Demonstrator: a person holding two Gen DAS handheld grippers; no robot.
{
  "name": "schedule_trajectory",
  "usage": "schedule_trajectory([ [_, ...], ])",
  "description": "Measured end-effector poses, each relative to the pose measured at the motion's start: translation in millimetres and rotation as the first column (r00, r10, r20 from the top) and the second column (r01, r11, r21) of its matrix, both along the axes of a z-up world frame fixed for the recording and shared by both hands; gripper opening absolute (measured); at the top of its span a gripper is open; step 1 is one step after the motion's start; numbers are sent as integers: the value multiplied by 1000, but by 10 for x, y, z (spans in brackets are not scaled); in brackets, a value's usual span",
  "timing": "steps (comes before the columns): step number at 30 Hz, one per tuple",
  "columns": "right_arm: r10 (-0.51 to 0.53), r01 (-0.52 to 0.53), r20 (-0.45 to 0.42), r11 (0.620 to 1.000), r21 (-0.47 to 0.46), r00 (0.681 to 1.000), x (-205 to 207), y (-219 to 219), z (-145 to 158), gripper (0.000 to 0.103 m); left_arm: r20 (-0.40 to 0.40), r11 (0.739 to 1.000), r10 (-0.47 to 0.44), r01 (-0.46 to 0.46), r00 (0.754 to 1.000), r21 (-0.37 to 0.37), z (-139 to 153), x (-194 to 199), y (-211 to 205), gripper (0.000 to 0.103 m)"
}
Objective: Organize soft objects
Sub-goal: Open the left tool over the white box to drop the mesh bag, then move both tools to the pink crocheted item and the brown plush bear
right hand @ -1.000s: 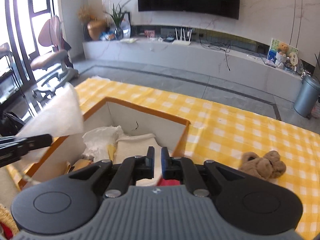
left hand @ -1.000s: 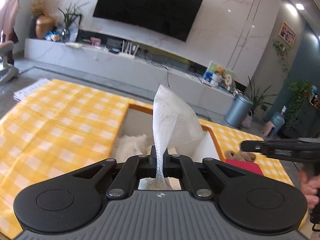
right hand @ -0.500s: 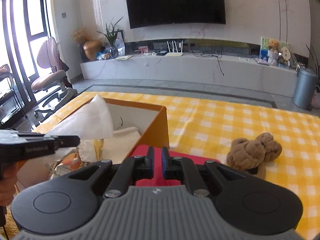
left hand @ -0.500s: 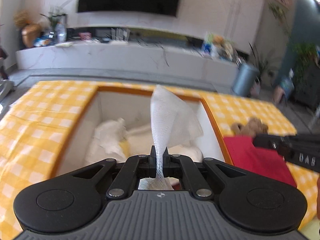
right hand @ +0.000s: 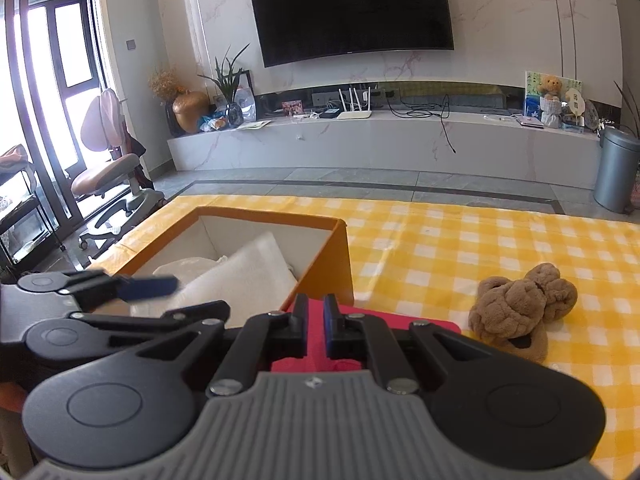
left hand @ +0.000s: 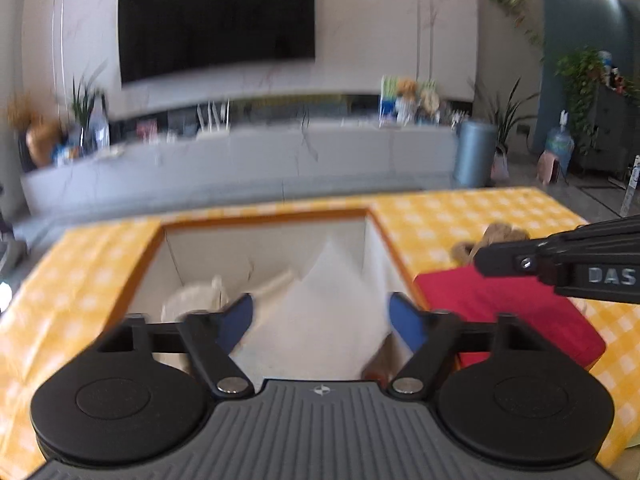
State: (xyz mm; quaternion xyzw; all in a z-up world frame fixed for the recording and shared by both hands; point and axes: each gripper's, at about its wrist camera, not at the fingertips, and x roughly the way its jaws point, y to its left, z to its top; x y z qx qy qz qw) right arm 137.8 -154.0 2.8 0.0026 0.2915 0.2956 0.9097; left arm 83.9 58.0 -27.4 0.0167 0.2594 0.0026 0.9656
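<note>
My left gripper (left hand: 322, 316) is open above the orange-rimmed storage box (left hand: 264, 217). The white mesh cloth (left hand: 324, 320) lies loose in the box, between and below the jaws, on other pale cloths. In the right wrist view the box (right hand: 336, 264) holds the white cloth (right hand: 244, 276), and the left gripper (right hand: 152, 292) shows beside it with blue pads. My right gripper (right hand: 316, 320) is shut and empty, just above a red cloth (right hand: 360, 316). The red cloth (left hand: 508, 312) lies right of the box. A brown plush toy (right hand: 520, 308) sits further right on the table.
The table wears a yellow checked cloth (right hand: 460, 240). Beyond it are a marble TV bench (right hand: 380, 140), a wall TV (right hand: 352, 12), a grey bin (right hand: 616, 168) and an office chair (right hand: 108, 168) at the left.
My left gripper has opened and let go of the white mesh cloth, which dropped into the box. The right gripper has shifted right, staying shut over the red cloth.
</note>
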Motion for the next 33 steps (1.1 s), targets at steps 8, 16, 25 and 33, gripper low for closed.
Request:
schedule_trajectory([
  [8, -10, 10, -1, 1000, 25, 1000, -41, -84, 54, 8, -34, 993, 7, -2, 999, 118, -34, -30, -240, 82],
  [16, -22, 22, 25, 1000, 19, 999, -146, -108, 133, 24, -35, 997, 31, -29, 999, 68, 112, -100, -198, 79],
  [25, -94, 92, 44, 995, 39, 995, -288, -334, 392, 61, -23, 998, 32, -33, 999, -49, 321, -283, -146, 77],
  [33, -124, 124, 86, 992, 8, 989, -469, -600, 679, 73, 8, 999, 28, -28, 1000, -35, 498, -517, -308, 76],
])
